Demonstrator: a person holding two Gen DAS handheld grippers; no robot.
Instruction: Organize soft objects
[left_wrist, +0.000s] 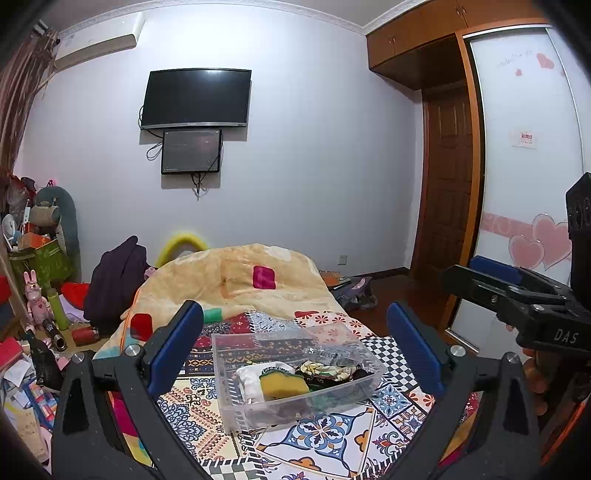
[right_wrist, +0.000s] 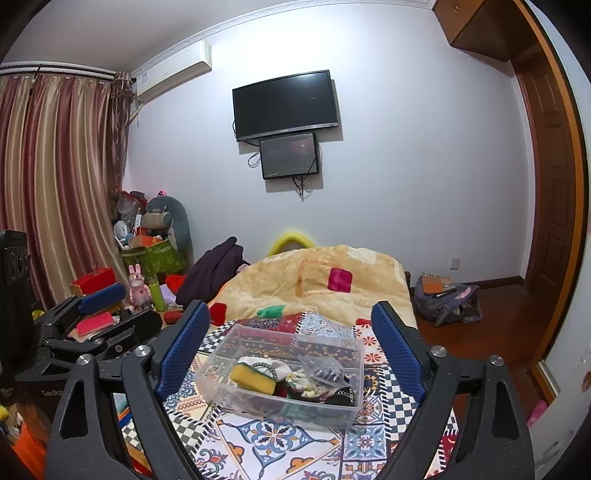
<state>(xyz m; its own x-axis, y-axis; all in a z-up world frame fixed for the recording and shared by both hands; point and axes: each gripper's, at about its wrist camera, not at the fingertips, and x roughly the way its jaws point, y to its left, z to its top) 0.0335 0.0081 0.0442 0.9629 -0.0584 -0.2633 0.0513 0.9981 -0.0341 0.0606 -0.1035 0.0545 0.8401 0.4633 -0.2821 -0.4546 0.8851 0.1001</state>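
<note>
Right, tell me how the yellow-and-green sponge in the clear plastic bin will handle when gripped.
The yellow-and-green sponge looks like porous foam, so it will probably squash between the pads and feel light. Its blocky shape shouldn't roll. It lies atop loose cloths in the clear plastic bin, so it may shift or drag fabric along.

I can't make out the dark soft things under the yellow sponge (right_wrist: 253, 377) and crumpled plastic wrapper (right_wrist: 325, 369) in the clear box (left_wrist: 225, 369), the right tool (left_wrist: 517, 295) is cut off at my left view's edge, and the wardrobe label (left_wrist: 524, 138) is too small to read.
</note>
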